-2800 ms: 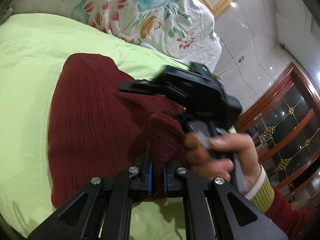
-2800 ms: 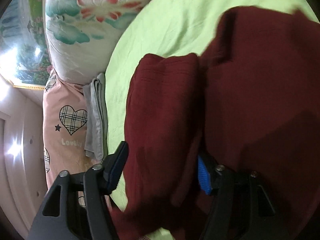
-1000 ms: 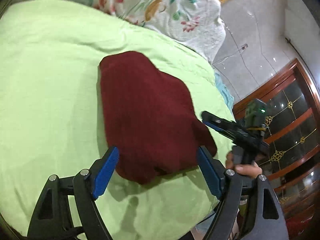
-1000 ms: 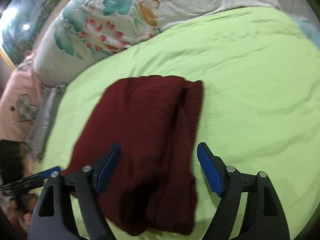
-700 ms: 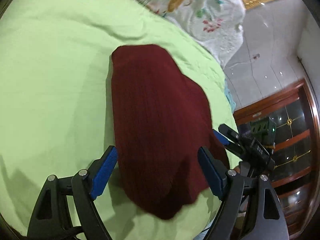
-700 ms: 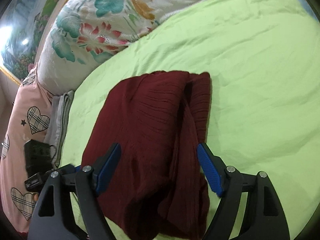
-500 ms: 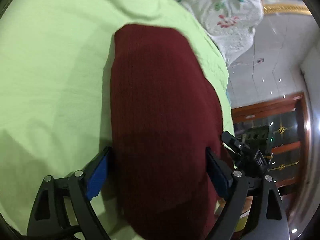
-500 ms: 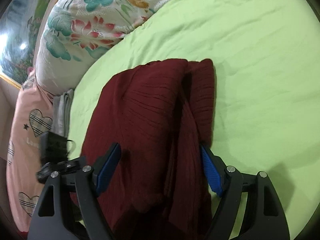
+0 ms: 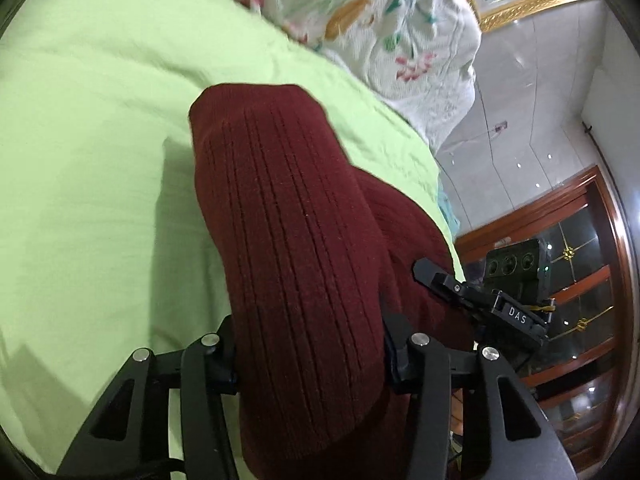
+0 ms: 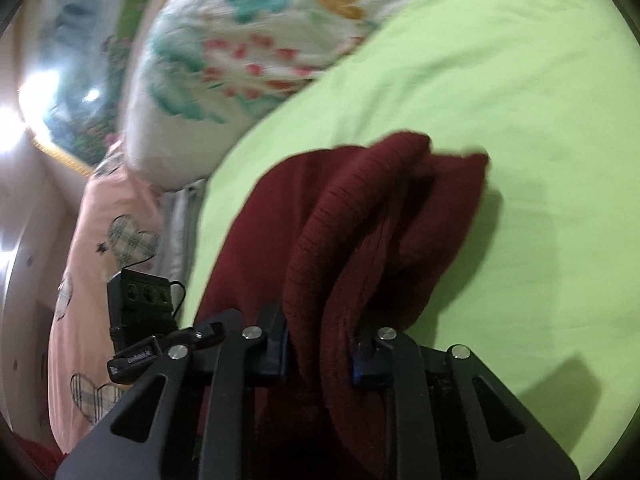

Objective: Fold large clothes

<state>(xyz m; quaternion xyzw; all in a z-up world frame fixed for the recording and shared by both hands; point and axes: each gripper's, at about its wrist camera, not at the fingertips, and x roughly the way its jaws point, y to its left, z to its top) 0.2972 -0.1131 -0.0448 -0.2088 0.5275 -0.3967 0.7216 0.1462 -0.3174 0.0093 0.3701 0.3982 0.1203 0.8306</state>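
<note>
A folded dark red ribbed sweater (image 9: 292, 220) lies on a light green bedsheet (image 9: 88, 128). My left gripper (image 9: 310, 354) has its jaws closed against the near end of the thick folded bundle, which bulges up between them. My right gripper (image 10: 320, 356) is shut on the other near edge of the sweater (image 10: 360, 240), whose folded layers rise between the jaws. Each gripper shows in the other's view: the right one (image 9: 480, 296) beside the sweater, the left one (image 10: 160, 344) at the lower left. The blue pads are mostly hidden by fabric.
A floral pillow (image 9: 384, 20) lies at the head of the bed. A pink pillow with plaid hearts (image 10: 100, 264) and a grey folded cloth (image 10: 180, 240) sit beside the sheet. A wooden glass-door cabinet (image 9: 580, 280) stands past the bed edge.
Both grippers moved in over the near end of the sweater and closed from wide open onto its folded edges. The fabric now bunches up between the jaws.
</note>
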